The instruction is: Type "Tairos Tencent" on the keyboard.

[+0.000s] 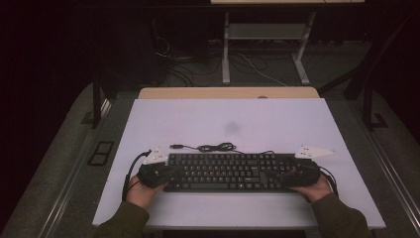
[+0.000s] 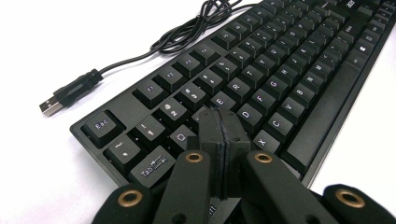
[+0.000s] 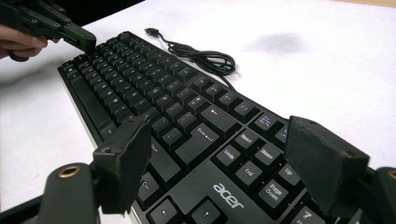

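Centrally, a black keyboard [image 1: 225, 172] is laid flat on the white worktop [image 1: 233, 119], near its front edge, long side across, with an "acer" mark seen on it in the right gripper view. Its black cable [image 1: 213, 147] is coiled loosely on the worktop just behind it, and the plug [image 2: 52, 105] is left free, lying on the bare surface beside the Esc corner. The left tongs [image 2: 223, 128] are seen pressed fully together, nothing gripped between them, their tips poised over the letter keys at the keyboard's left end; whether a key is touched cannot be told. The right tongs [image 3: 212, 163] are held wide apart over the right end, above the navigation keys, with nothing clasped. Both are carried by hands [image 1: 141, 191] in olive sleeves.
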Motion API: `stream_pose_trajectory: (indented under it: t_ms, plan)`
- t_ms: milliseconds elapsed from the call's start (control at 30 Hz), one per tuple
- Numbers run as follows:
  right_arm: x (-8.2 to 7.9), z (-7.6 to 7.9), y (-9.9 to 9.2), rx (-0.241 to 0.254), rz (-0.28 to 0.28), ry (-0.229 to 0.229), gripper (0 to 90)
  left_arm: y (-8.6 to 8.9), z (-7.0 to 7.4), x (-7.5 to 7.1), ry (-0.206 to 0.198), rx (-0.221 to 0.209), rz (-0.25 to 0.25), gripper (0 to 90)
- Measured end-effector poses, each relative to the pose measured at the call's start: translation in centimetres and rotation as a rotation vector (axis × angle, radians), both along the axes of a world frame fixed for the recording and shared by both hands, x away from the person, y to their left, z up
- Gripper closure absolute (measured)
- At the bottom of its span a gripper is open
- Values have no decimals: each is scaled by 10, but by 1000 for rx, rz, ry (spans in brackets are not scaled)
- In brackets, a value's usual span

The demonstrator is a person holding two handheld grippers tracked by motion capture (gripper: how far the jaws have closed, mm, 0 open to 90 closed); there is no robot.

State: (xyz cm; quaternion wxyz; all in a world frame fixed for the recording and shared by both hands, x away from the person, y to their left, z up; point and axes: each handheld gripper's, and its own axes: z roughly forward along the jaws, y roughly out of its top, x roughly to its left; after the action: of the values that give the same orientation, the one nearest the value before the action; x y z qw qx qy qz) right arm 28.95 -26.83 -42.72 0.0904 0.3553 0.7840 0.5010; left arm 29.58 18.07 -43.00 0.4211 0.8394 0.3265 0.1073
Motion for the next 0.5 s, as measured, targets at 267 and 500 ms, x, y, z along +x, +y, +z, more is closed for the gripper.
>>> stream_pose_trajectory:
  t_ms: [267, 500]
  plan:
    - [0, 0, 0, -1, 1, -1, 226, -1, -2, 1, 10, 11, -6, 886]
    - [0, 0, 0, -2, 2, -3, 227, -3, -5, 2, 21, 12, -5, 886]
